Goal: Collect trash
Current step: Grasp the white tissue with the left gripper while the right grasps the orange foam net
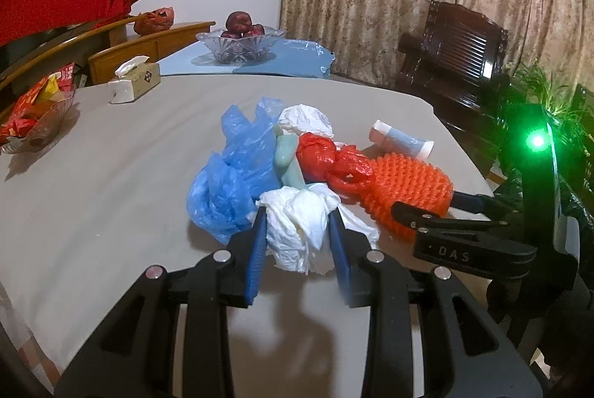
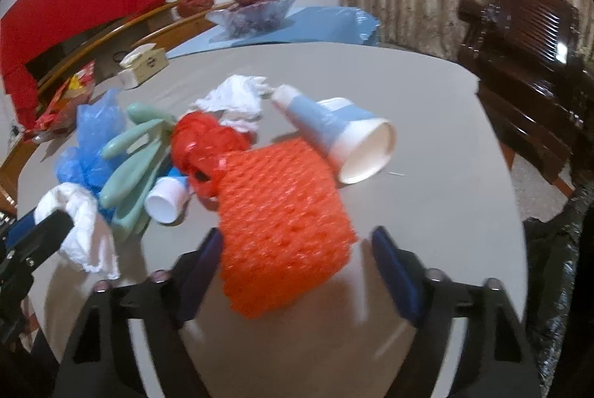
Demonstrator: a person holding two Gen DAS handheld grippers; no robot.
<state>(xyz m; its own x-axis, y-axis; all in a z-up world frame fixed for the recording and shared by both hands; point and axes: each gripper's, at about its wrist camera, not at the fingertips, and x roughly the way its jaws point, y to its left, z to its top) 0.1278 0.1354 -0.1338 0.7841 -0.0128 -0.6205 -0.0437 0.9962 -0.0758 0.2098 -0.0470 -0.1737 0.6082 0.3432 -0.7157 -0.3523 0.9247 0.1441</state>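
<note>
Two grippers work over one heap of trash on the grey table (image 1: 111, 175).

From my left wrist view, my left gripper (image 1: 299, 231) is clamped on a crumpled white tissue (image 1: 297, 223); both blue pads press its sides. Just past it lies a blue bag (image 1: 230, 175), touching the tissue's left edge. Behind that sit a pale green glove (image 1: 287, 156), a second white wad (image 1: 306, 121) and a knotted red bag (image 1: 326, 160). An orange foam net (image 1: 408, 190) lies to the right of the red bag and touches it. My right gripper (image 1: 427, 208) reaches in from the right, with its fingers on either side of the net's near end. A blue-and-white paper cup (image 1: 402, 138) lies on its side behind the net. At the far edge stand a tissue box (image 1: 135, 82), a glass fruit bowl (image 1: 241, 43) and a snack dish (image 1: 33, 123).

From my right wrist view, which is a little blurred, my right gripper (image 2: 297, 264) has the net (image 2: 282, 223) between its fingers. The left pad touches the net's edge, while the right pad stands apart from it, so the jaws are still apart and hold nothing. The cup (image 2: 345, 138) lies beyond the net, mouth toward me, and a smaller cup (image 2: 165, 199) lies by the glove (image 2: 130, 167). At the left edge my left gripper (image 2: 48, 227) holds the tissue (image 2: 85, 231). A black bin bag (image 2: 557, 268) hangs at the right, off the table.
</note>
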